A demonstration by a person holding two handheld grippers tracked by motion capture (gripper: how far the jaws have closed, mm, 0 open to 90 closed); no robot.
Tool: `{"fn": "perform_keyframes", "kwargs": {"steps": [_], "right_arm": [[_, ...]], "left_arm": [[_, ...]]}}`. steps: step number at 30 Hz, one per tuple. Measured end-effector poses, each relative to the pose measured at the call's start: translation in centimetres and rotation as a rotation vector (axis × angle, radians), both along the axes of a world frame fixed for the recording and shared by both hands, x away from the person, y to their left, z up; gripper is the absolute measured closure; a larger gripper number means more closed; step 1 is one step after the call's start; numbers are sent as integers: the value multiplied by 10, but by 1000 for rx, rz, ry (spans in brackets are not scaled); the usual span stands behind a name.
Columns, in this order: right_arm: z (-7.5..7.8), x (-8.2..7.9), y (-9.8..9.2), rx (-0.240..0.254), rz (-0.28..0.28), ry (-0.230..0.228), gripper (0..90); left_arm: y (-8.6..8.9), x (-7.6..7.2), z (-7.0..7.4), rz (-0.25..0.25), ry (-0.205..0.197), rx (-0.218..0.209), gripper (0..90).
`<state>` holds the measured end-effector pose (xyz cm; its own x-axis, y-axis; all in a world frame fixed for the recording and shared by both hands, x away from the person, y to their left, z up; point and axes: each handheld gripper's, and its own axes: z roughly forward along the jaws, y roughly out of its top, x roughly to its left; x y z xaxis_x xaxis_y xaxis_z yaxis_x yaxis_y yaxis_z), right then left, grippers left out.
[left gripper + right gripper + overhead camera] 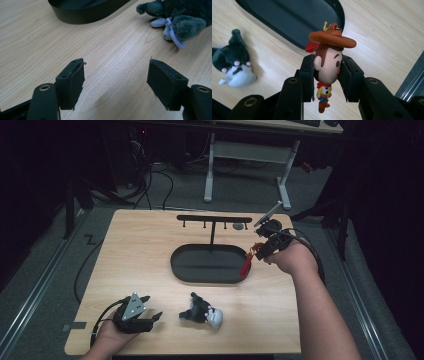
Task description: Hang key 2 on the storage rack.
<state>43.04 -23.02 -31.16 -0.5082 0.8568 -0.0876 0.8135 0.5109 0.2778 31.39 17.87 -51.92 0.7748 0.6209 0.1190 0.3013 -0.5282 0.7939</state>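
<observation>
A small cowboy figure [328, 67] with a brown hat and a gold keyring loop is pinched by its head between the pads of my right gripper [327, 77]. In the high view my right gripper [260, 248] is at the right end of the black oval tray [175, 265], and a red strap [246, 265] hangs from it over the rim. A black rack with hooks [212, 218] rises behind the tray. My left gripper [152, 307] rests near the front left, open and empty [116, 82]. A dark grey and white plush toy [202, 312] lies just right of it.
The plush [182, 17] and the tray's wall [82, 15] lie ahead of the left jaws. A small grey round thing [239, 226] sits under the rack's right end. Beyond the table stand a white desk frame [210, 165] and floor cables [150, 180].
</observation>
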Motion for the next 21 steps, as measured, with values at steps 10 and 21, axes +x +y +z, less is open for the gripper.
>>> {"fn": "perform_keyframes", "kwargs": {"steps": [10,21], "right_arm": [[12,18,5,2,-13,-36,664],[17,40,8,20,-39,-66,664]], "left_arm": [[0,0,0,-5,2,2,302],[1,0,-1,-3,9,7,302]]}}
